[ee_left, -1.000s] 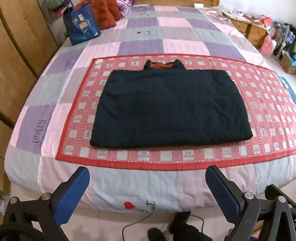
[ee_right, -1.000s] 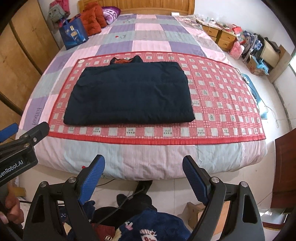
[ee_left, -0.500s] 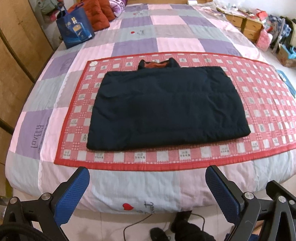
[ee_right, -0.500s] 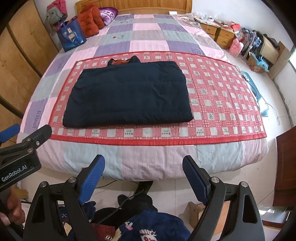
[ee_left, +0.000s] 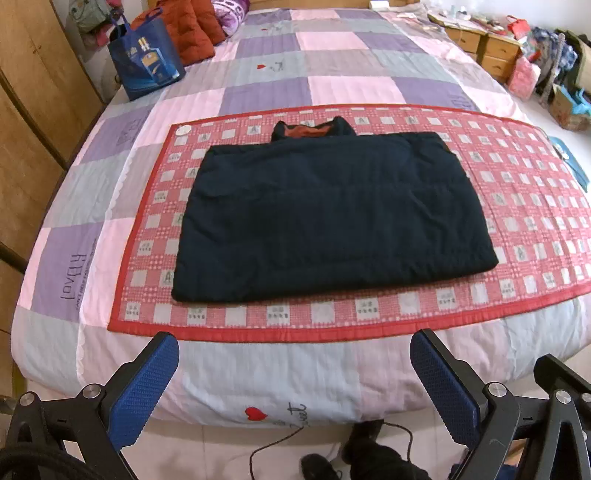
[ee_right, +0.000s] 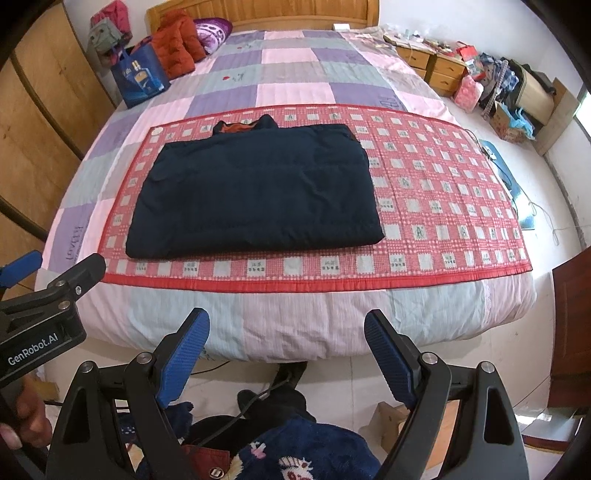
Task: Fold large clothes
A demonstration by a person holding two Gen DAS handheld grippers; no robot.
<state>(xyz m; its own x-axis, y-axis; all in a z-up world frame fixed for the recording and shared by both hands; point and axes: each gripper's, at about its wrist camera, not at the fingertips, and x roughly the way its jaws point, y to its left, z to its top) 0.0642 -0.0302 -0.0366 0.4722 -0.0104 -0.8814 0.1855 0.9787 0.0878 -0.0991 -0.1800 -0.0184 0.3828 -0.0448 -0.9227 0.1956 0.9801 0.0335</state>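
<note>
One dark navy jacket (ee_left: 332, 218) lies folded into a flat rectangle, its rust-lined collar (ee_left: 312, 131) poking out at twelve o'clock. It rests on one red checkered mat (ee_left: 517, 192), spread over the patchwork quilt (ee_left: 332, 81) of a bed with a wooden headboard (ee_right: 295, 14). One blue tote bag (ee_left: 146, 68) stands at ten o'clock beside orange cushions (ee_left: 188, 33); wooden drawers (ee_right: 434, 68) sit at two o'clock. My left gripper (ee_left: 295, 376) and right gripper (ee_right: 286, 354) both hover at the bed's foot, fingers spread wide, holding nothing, the jacket well apart at twelve o'clock.
</note>
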